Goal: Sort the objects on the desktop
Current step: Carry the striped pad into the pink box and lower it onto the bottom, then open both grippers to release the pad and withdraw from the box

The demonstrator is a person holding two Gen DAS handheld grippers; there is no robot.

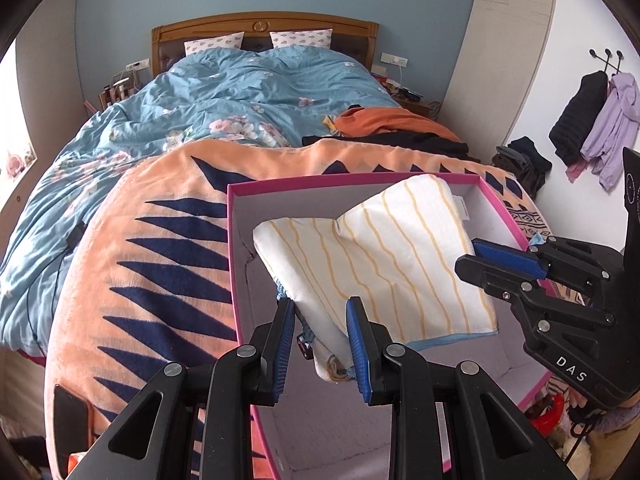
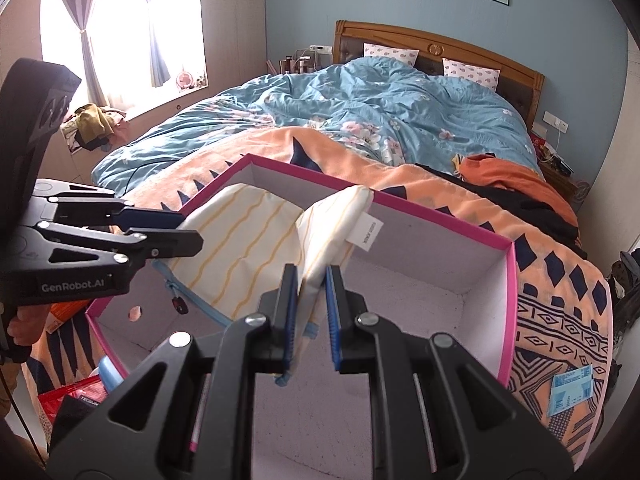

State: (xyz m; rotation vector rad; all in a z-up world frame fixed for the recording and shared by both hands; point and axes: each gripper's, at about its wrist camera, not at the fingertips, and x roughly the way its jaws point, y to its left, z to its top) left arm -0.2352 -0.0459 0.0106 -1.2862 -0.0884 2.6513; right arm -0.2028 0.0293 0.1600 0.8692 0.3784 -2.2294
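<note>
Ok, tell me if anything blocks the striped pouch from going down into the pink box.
Nothing visible does. The striped pouch hangs over the open pink box, held by the left gripper and the right gripper. The box floor under it looks bare, and there is no lid on it.

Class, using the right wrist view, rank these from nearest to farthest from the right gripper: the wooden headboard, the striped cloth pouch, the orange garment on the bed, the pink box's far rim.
1. Striped cloth pouch: clamped in the right gripper.
2. Pink box's far rim: just beyond the pouch.
3. Orange garment: on the bed, right of centre.
4. Wooden headboard: against the back wall.
</note>
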